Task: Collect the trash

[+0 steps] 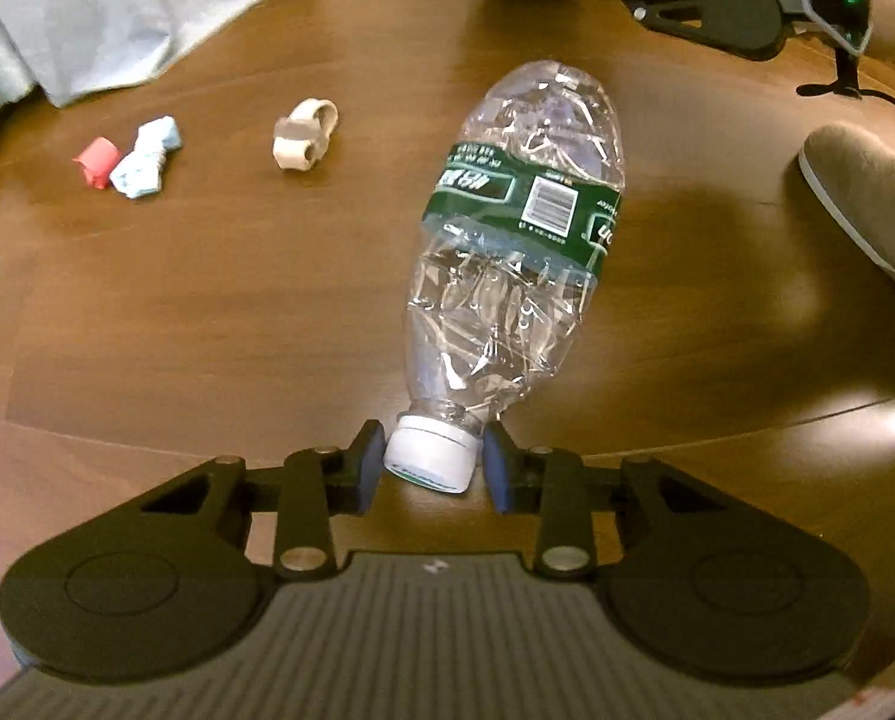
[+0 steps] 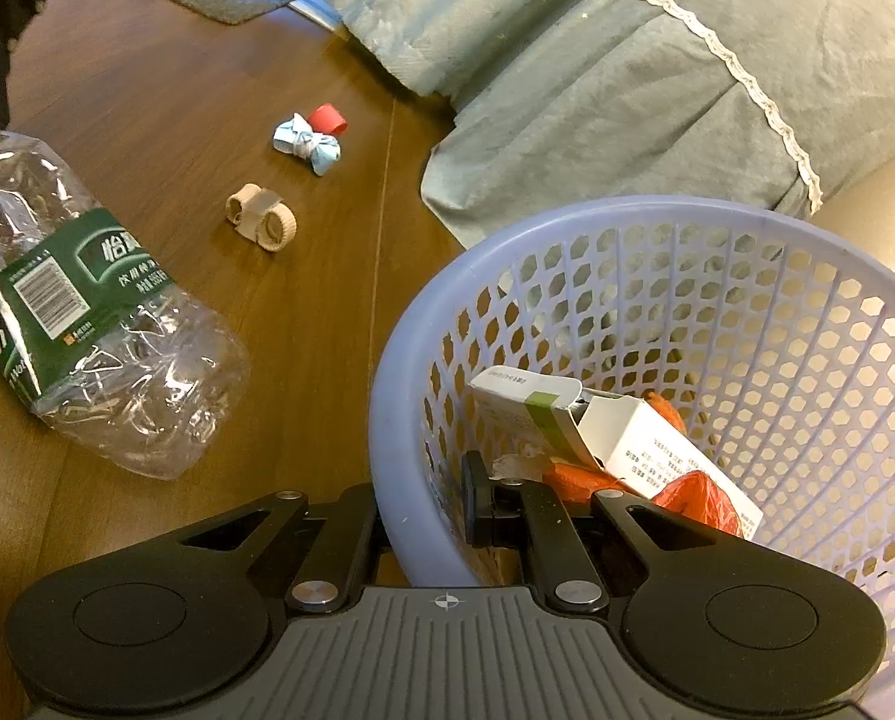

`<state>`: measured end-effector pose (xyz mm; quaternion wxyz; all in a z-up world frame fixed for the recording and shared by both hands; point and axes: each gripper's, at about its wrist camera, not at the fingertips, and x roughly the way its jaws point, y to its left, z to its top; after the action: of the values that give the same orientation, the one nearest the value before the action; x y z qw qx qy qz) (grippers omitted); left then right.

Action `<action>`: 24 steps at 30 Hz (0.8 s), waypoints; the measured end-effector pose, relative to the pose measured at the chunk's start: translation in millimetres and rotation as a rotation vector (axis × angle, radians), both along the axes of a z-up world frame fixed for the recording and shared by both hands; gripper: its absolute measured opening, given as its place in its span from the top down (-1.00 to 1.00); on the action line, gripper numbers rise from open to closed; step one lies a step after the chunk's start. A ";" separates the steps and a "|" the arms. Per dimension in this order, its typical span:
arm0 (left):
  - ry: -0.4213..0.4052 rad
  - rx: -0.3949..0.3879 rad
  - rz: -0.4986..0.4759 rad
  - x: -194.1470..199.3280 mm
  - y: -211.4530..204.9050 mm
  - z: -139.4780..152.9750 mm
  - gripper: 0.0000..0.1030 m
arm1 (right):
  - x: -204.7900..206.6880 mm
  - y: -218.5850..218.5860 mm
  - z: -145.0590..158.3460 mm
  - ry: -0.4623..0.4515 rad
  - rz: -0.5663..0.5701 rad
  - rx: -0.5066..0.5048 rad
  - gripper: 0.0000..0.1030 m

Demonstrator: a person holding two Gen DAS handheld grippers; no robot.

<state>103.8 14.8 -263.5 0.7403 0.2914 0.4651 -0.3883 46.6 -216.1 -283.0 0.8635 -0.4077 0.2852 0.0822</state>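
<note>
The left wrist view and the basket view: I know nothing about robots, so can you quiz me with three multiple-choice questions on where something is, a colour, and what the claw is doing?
1. Where does the crushed bottle lie?
A. Inside the basket
B. On the wooden floor
C. On the bedding

2. What colour is the basket?
A. Pale purple
B. Black
C. Yellow

3. What is the left claw doing?
A. Standing wide open over nothing
B. Holding a white box
C. Closed on the bottle's cap

Answers:
1 B: the bottle lies on its side on the floor, outside the basket.
2 A: the basket has a pale purple rim and mesh wall.
3 C: the left claw has one pad on each side of the white cap.
</note>
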 end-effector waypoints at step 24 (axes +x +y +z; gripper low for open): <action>-0.047 -0.143 0.095 -8.4 1.4 -0.1 0.46 | -2.1 -1.0 -1.5 0.001 0.002 -0.001 0.89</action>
<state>95.5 16.3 -263.7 0.7873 0.2246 0.4322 -0.3781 44.5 -217.0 -284.5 0.8631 -0.4084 0.2855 0.0830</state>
